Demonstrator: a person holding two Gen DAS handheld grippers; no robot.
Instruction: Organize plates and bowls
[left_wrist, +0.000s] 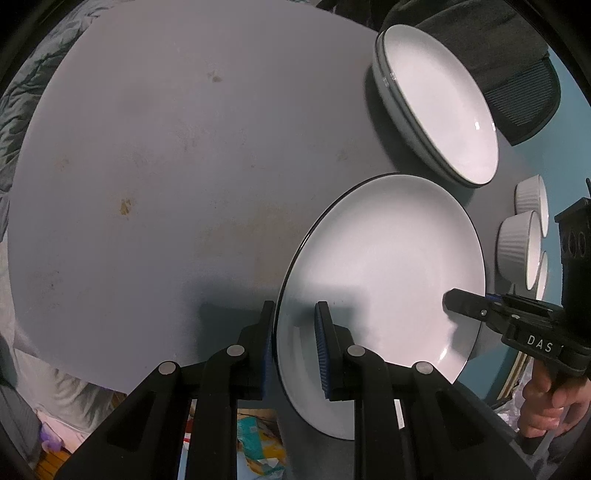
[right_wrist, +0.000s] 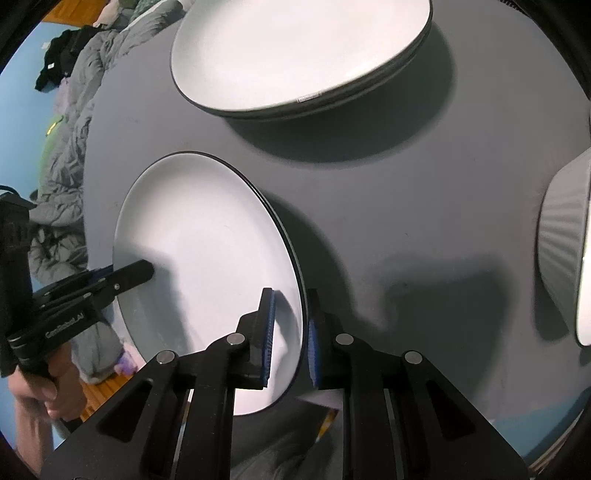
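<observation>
A white plate with a thin dark rim (left_wrist: 384, 266) (right_wrist: 207, 251) hangs just above the grey round table (left_wrist: 147, 147), held from both sides. My left gripper (left_wrist: 295, 310) is shut on its left rim, one blue pad over the plate and one under it. My right gripper (right_wrist: 290, 295) is shut on the opposite rim. Each gripper shows in the other view: the right gripper (left_wrist: 454, 304) reaching over the plate's right edge, the left gripper (right_wrist: 147, 269) over its left edge. Further back, a stack of white plates (left_wrist: 436, 103) (right_wrist: 295, 51) rests on the table.
Several white ribbed bowls (left_wrist: 521, 251) (right_wrist: 561, 240) stand at the table's right edge. A dark chair back (left_wrist: 517, 74) rises behind the stack. Grey bedding (right_wrist: 66, 129) lies off the table's left. A person's hands (left_wrist: 546, 406) (right_wrist: 44, 398) hold the gripper handles.
</observation>
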